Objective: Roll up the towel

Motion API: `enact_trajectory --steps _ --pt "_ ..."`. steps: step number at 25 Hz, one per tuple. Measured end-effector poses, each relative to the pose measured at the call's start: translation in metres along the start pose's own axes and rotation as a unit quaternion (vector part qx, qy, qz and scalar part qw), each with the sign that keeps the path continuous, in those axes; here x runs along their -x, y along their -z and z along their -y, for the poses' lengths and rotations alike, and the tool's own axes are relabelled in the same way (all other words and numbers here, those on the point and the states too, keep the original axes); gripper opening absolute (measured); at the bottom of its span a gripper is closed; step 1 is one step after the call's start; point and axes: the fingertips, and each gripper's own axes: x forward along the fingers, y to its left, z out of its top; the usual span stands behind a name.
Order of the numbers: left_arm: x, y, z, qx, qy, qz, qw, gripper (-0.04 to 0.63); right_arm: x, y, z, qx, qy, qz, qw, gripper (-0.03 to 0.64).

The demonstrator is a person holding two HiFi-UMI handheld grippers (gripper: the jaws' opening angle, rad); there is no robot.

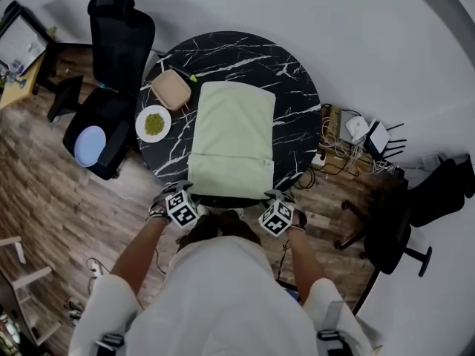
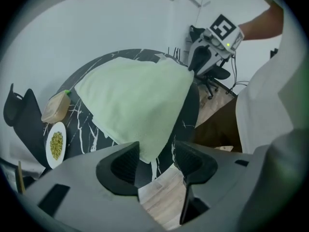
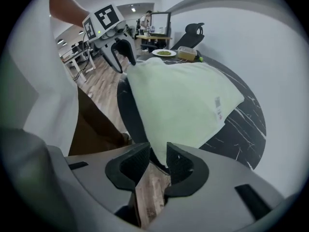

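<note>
towel (image 1: 231,136): pale green, soft nap, rectangular; flat across table (image 1: 297,87), near edge overhanging table's near rim
left gripper (image 2: 155,161): jaws apart; towel corner at table's near-left hanging loose between ribbed dark pads (image 2: 118,166)
right gripper (image 3: 158,161): jaws apart, narrower gap; near-right corner between them, not clamped
table: round, black marble look, white veins
table's left edge: white plate (image 1: 154,123), tan box (image 1: 171,89)

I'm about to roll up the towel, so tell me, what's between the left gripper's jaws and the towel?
Nothing. In the left gripper view the near corner of the towel already sits between the open jaws of the left gripper.
</note>
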Motion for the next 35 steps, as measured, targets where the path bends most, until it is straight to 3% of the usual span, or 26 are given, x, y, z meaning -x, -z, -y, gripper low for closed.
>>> enact_trajectory --steps 7,13,21,27,32,35 --pt "-0.020 0.015 -0.008 0.025 -0.005 -0.027 0.9993 0.223 -0.018 0.015 -0.001 0.032 0.001 -0.033 0.999 0.101" --pt "-0.023 0.016 -0.019 0.036 -0.016 -0.033 0.9987 0.041 -0.025 0.013 0.004 0.026 0.007 -0.042 0.999 0.029" --pt "-0.011 0.018 -0.009 0.034 -0.001 -0.023 0.9992 0.017 -0.009 0.013 -0.003 0.004 -0.006 -0.032 0.999 0.008" --pt "0.008 0.042 0.035 0.029 0.057 -0.032 0.9975 0.015 0.011 0.025 -0.050 -0.014 -0.074 -0.045 0.996 0.008" --pt "0.026 0.066 0.082 0.021 0.128 -0.050 0.9903 0.015 0.035 0.040 -0.098 -0.033 -0.160 -0.065 0.984 0.008" --pt "0.031 0.070 0.093 0.011 0.153 -0.056 0.9866 0.015 0.043 0.042 -0.111 -0.035 -0.188 -0.071 0.979 0.008"
